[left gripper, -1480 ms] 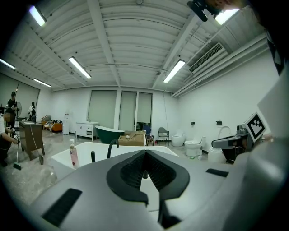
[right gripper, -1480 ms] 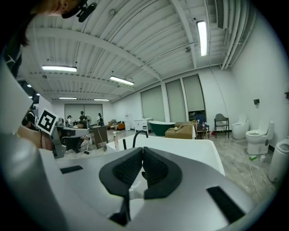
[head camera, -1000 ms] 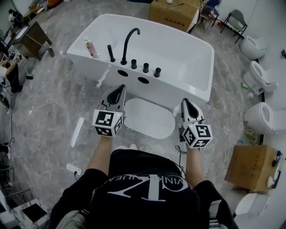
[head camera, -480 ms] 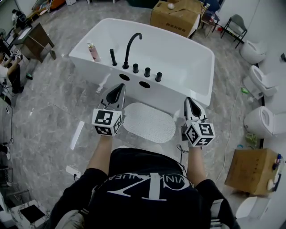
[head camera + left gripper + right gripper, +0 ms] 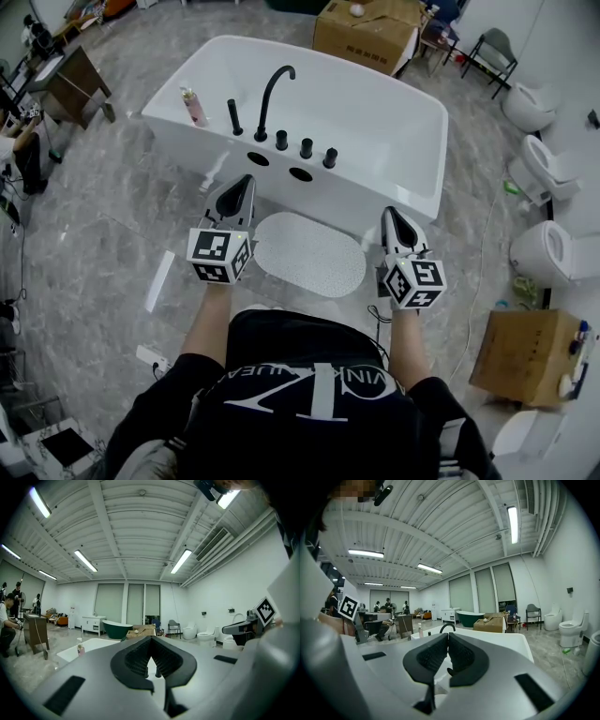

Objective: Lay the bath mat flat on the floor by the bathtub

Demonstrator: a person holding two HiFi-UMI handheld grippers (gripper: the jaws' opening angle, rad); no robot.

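A white oval bath mat [image 5: 309, 254] lies flat on the grey marble floor against the front of the white bathtub [image 5: 375, 122]. My left gripper [image 5: 246, 181] hovers above the mat's left end, shut and empty. My right gripper [image 5: 387, 215] hangs over the mat's right end, also shut with nothing between its jaws. In the left gripper view the left gripper [image 5: 150, 640] points level toward the bathtub [image 5: 96, 645], pads together. In the right gripper view the right gripper [image 5: 447, 636] faces the tub's black faucet [image 5: 447, 626]. The mat is hidden in both gripper views.
A black faucet [image 5: 270, 89] with knobs and a pink bottle [image 5: 193, 105] sit on the tub rim. Cardboard boxes [image 5: 367, 28] stand behind the tub and another [image 5: 525, 352] at the right. Toilets [image 5: 548, 253] line the right side. A white strip [image 5: 159, 279] lies left on the floor.
Both grippers stay shut and nearly still above the mat's ends. The view has shifted slightly; the mat lies in the same place.
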